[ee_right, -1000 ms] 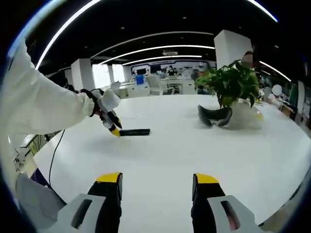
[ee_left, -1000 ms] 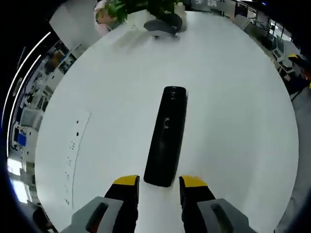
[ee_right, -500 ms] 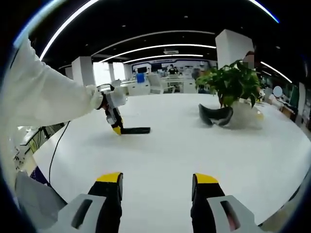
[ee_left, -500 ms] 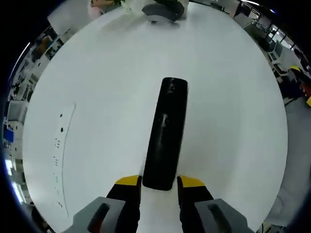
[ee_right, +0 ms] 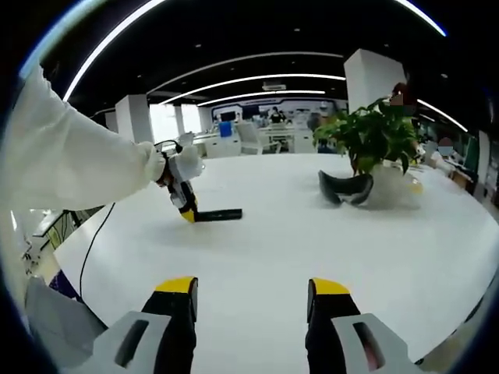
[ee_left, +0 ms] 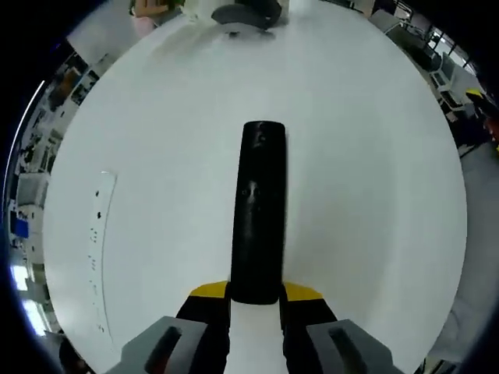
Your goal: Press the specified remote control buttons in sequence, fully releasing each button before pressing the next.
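The left gripper (ee_left: 255, 294) has moved in; its jaws now clasp the black remote (ee_left: 256, 209)'s near end on the white desk (ee_left: 366, 156), readying presses; right gripper (ee_right: 251, 292) jaws parted, idle.

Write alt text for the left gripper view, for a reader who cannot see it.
A black remote control lies lengthwise on a white round table, its near end between the yellow-tipped jaws of the left gripper. At the table's far edge sit a dark curved object and a white pot.

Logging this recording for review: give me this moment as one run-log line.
left tongs: jaws either side of remote near end, grip unclear | right tongs: open, above table | plant: far side
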`<state>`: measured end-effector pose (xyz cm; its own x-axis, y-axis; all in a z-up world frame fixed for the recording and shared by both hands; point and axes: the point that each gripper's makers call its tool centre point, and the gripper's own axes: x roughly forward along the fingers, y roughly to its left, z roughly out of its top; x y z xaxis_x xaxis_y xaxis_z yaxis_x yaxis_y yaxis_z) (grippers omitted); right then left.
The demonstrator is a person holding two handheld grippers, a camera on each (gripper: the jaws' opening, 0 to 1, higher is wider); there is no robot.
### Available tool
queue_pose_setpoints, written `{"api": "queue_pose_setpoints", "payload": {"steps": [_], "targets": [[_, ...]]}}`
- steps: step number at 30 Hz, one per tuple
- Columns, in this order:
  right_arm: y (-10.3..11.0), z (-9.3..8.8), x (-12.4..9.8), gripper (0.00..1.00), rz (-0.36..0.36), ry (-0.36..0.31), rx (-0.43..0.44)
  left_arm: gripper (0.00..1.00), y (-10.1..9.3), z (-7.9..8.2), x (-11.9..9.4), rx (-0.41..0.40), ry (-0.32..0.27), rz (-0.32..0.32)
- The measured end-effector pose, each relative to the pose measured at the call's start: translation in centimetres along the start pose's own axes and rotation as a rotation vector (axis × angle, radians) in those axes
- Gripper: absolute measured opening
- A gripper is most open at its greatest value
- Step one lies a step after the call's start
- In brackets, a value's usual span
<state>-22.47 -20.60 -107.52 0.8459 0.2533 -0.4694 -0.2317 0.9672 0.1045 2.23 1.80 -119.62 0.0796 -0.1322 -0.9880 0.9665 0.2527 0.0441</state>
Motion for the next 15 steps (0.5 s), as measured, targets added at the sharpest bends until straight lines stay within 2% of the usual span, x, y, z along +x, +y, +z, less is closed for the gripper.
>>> {"api": "queue_pose_setpoints", "payload": {"steps": [3, 7, 11, 15], "targets": [[0.0, 0.0, 0.0, 0.54, 0.002, -0.001, -0.001, 0.23, -0.8, 0.0, 0.0, 0.016, 0.007, -0.009], [0.1, 0.1, 0.0, 0.54, 0.008, -0.003, 0.001, 0.23, -1.2, 0.0, -0.1, 0.013, 0.011, 0.013], [0.3, 0.0, 0.1, 0.54, 0.015, -0.003, -0.010, 0.23, -1.7, -0.1, 0.0, -0.019, 0.010, -0.003], [0.2, 0.1, 0.0, 0.53, 0.015, -0.005, -0.002, 0.23, -2.1, 0.0, 0.0, -0.029, 0.013, 0.008]]}}
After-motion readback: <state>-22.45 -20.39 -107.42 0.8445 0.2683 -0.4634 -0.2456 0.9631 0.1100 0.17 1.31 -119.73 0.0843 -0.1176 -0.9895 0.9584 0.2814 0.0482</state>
